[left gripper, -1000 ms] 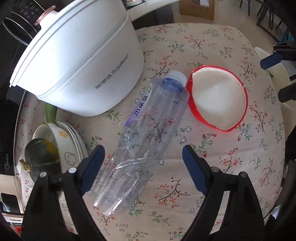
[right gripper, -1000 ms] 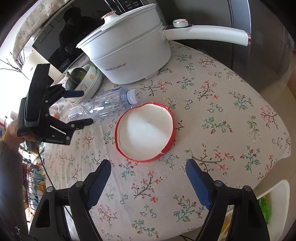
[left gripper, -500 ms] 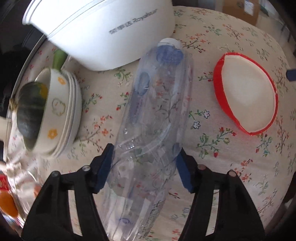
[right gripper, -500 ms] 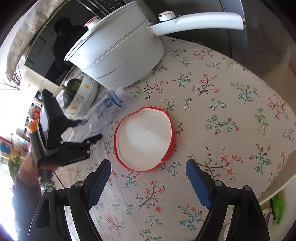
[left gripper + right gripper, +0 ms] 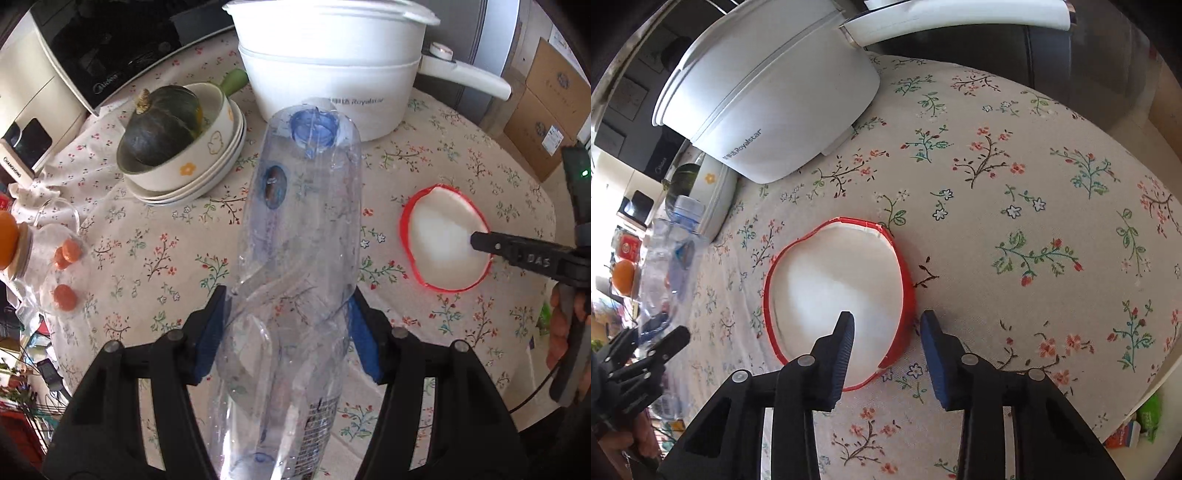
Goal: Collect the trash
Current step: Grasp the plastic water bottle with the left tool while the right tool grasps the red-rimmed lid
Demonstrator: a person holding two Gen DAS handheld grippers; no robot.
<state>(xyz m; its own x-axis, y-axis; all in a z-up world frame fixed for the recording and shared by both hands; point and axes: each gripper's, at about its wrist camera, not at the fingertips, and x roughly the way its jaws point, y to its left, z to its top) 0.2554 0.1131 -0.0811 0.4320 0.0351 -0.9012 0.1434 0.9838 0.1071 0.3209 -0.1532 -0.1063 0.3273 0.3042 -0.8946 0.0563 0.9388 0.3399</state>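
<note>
Lifted bottle [image 5: 295,258] in left tool [image 5: 288,332], seemingly empty, squash-filled bowl [image 5: 207,147]

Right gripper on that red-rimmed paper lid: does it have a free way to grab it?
Probably yes. The right gripper is open and already straddles the near rim of the red-rimmed lid, with nothing between them.

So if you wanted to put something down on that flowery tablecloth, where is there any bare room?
The widest bare patch of tablecloth lies right of the red-rimmed lid, running from the white pot toward the table's near edge. A narrower strip sits between the lid and the stacked bowls. The bowls, pot and glass jar crowd the far left side.
</note>
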